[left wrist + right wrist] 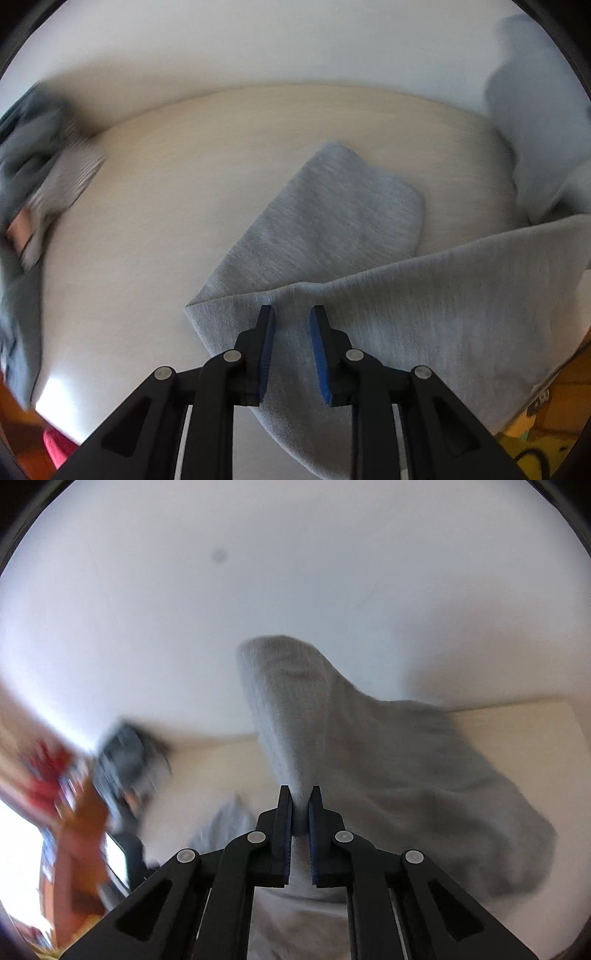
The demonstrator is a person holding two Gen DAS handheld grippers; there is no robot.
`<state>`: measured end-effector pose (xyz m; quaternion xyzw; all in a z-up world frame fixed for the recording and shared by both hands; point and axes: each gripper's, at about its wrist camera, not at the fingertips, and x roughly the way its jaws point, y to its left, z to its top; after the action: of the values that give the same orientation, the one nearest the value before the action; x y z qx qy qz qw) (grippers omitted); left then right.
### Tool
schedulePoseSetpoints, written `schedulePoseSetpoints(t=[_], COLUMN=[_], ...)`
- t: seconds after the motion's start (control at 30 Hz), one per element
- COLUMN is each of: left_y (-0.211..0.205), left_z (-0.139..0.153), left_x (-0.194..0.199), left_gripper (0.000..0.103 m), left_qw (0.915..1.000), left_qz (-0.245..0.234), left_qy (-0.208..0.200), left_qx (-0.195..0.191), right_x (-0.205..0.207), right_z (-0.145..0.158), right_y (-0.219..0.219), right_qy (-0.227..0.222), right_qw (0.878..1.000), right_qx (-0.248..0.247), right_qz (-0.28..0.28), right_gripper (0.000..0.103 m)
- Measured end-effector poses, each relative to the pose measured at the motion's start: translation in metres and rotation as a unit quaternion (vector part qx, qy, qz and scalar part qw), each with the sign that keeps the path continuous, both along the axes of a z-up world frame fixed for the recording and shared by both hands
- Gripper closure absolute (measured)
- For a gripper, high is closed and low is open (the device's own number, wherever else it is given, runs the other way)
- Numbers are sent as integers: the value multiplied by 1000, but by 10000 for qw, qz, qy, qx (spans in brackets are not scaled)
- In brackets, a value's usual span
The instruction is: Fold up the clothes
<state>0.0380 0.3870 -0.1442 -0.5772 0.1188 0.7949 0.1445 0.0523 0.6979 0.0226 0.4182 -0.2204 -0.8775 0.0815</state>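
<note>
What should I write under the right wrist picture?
Right gripper pinches the grey garment, lifting it above the table.

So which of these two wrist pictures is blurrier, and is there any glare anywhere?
Right wrist view is blurrier: its left edge smears into streaks and the grey garment looks soft. Left wrist view is mostly sharp on the garment, smeared only at the darker clothes far left, with glare on the table at lower left.

soft matt grey knit garment (332,221) on a smooth, pale, faintly grained wood table (166,177)
</note>
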Motion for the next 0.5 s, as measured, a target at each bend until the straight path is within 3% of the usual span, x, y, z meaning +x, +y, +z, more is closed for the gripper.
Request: schedulePoseSetpoints(t=[0.07,0.2,0.3,0.43,0.5], left_y=[-24,-52,-49,-28,1], left_z=[1,5,17,52,65], left_x=[6,16,21,24,23], left_gripper=[84,84,85,87,86], left_qw=[9995,9974,9969,9955,9933], left_qz=[292,700,732,361,-25], left_qy=[-33,-159,-84,56,102], left_qx=[-65,107,260,879,1149], right_x=[16,26,32,49,55], right_z=[-8,-72,-112,-102,-88], right_y=[21,49,64,77,81], right_qy=[-101,-1176,-1849,-1648,-1436], right_qw=[9991,9884,9750,9799,9826], right_qx=[171,721,975,789,887], right_qz=[-373,-632,-750,-801,-773], right_gripper=[95,95,88,83,74])
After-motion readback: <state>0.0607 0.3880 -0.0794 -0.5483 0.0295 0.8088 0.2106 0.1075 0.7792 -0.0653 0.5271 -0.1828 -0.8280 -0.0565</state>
